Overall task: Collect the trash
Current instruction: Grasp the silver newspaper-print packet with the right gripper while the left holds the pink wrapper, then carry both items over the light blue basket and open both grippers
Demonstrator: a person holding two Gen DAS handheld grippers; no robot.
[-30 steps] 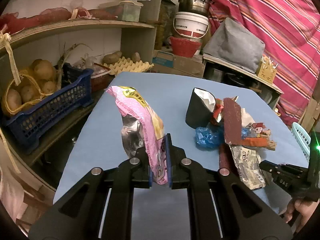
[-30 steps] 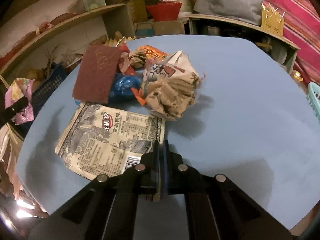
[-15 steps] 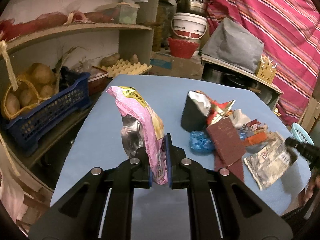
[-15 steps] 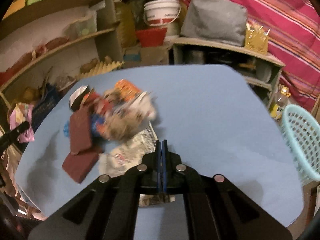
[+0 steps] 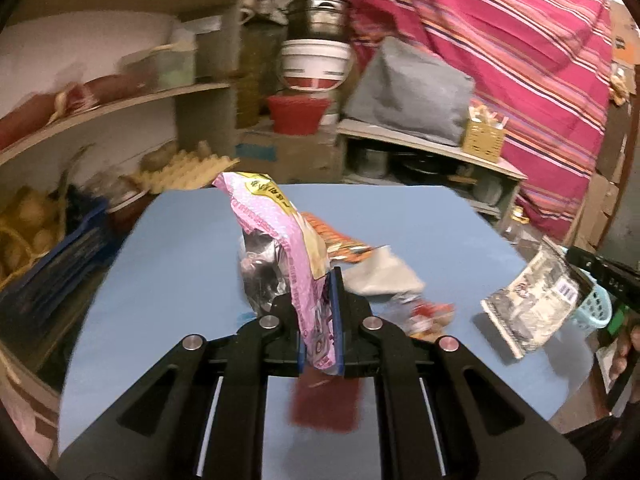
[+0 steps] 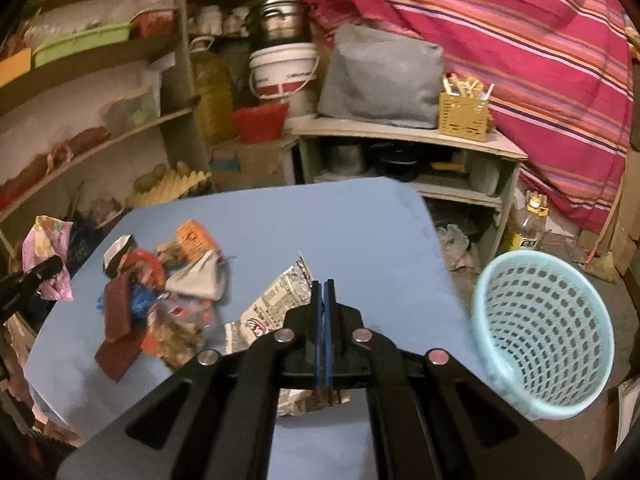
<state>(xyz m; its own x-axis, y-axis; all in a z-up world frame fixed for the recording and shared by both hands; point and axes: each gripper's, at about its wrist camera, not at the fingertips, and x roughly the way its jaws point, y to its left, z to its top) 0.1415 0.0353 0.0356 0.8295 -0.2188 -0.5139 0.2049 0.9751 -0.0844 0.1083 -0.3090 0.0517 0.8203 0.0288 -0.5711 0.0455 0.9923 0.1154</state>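
The left hand-held gripper [image 5: 320, 312] is clamped on a pink snack wrapper [image 5: 276, 232], which stands up from its fingers above the blue surface [image 5: 168, 280]. The right hand-held gripper [image 6: 323, 320] pinches a printed silver wrapper [image 6: 276, 300] (hanging clear of the surface). A pale blue basket [image 6: 544, 336] sits to its right; the remaining trash pile [image 6: 160, 300] lies to its left.

No legible text anywhere.

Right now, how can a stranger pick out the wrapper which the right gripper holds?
Find the blue table with the pale blue basket beside it. Over its near edge, the right gripper pinches a flat, silvery black-and-white printed wrapper. The heap's other trash is colourful and crumpled.
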